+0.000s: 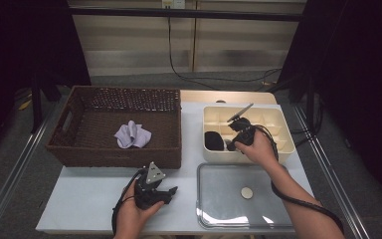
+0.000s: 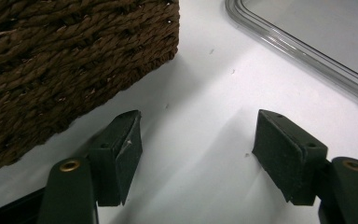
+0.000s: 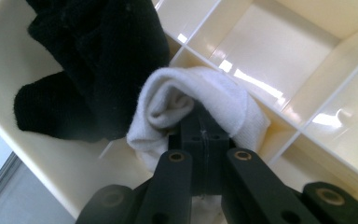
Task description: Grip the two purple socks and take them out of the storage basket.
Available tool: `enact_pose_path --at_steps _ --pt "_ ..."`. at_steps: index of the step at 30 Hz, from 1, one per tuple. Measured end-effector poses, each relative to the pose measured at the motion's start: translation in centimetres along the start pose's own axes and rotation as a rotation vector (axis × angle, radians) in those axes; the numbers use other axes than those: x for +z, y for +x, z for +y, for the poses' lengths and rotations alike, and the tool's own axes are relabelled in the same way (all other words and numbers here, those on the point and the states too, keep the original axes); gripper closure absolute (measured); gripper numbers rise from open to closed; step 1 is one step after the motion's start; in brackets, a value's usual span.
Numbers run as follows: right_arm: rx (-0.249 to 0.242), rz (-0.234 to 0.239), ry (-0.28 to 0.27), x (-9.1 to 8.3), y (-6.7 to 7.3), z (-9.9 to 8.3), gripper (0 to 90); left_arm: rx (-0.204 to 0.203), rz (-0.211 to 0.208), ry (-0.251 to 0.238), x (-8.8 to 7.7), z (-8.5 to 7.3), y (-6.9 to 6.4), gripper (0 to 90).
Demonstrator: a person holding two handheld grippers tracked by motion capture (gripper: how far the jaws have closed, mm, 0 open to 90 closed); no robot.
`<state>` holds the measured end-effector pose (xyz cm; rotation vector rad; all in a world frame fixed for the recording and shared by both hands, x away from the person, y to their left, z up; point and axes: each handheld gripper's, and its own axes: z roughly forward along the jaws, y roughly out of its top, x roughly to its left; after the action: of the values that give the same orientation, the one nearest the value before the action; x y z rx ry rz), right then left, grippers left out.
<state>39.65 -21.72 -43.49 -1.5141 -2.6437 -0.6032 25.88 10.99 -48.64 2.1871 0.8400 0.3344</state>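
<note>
I'm on the right tongs (image 3: 200, 135) first; their jaws are pressed tight together on a fold of the white sock (image 3: 200, 100), pinching it right at the tips; the sock bulges round the jaws in a soft roll, and it hangs over the cream divided box (image 3: 37, 154), in the near-left part of that box as the high view shows it; just beside it, touching its edge, lies the black sock (image 3: 93, 60), bunched against the box wall; from above I see the right tongs (image 1: 233, 144) dipped into the box (image 1: 283, 132) with the hand close over its front rim, and the dark lump of the black sock (image 1: 214, 140) next to them; whether the white sock already rests on the box floor I cannot tell.

Over to the left tongs (image 2: 198, 154); jaws spread wide, nothing between them, only bare white counter (image 2: 205, 93) under the gap; the pads touch nothing that I can see; the wicker basket (image 2: 65, 60) sits near them, its woven corner just beyond the one jaw, and the rim of the clear tray (image 2: 307, 51) runs beyond the other; in the high view the left tongs (image 1: 169, 191) rest in the hand in front of the basket (image 1: 114, 154), between it and the counter's near edge; a lilac cloth (image 1: 132, 134) lies inside the basket; a small round disc (image 1: 246, 192) sits on the tray (image 1: 214, 209), which lies in front of the box.
</note>
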Motion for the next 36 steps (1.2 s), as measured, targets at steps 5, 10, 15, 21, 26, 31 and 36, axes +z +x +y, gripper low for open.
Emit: enact_pose_path --at_steps 5,10,15,21,26,31,36 --pt "0.013 0.004 -0.03 -0.2 0.0 -0.4 89.9 0.001 0.0 0.0 0.0 0.0 0.0 31.9" --pt "-0.002 -0.015 -0.064 -1.3 0.0 -0.7 82.7 0.0 0.0 0.0 0.0 0.0 0.0 31.8" --pt "-0.023 -0.023 -0.083 -2.9 0.2 -0.9 77.4 0.0 0.0 -0.001 0.0 0.0 0.0 31.8" --pt "-0.011 -0.025 -0.108 -4.7 -0.1 -1.2 70.0 -0.001 -0.001 -0.002 0.0 0.0 0.0 31.9" --pt "-0.01 -0.029 -0.152 -6.4 -0.5 -2.1 58.4 -0.001 -0.001 -0.002 0.0 0.0 0.0 31.8" --pt "-0.025 -0.019 -0.172 -7.3 -0.3 -3.1 52.0 -0.001 -0.001 -0.002 0.0 0.0 0.0 31.8" --pt "-0.046 0.009 -0.197 -7.6 0.4 -4.3 45.0 -0.001 -0.001 -0.002 0.0 0.0 0.0 31.8"
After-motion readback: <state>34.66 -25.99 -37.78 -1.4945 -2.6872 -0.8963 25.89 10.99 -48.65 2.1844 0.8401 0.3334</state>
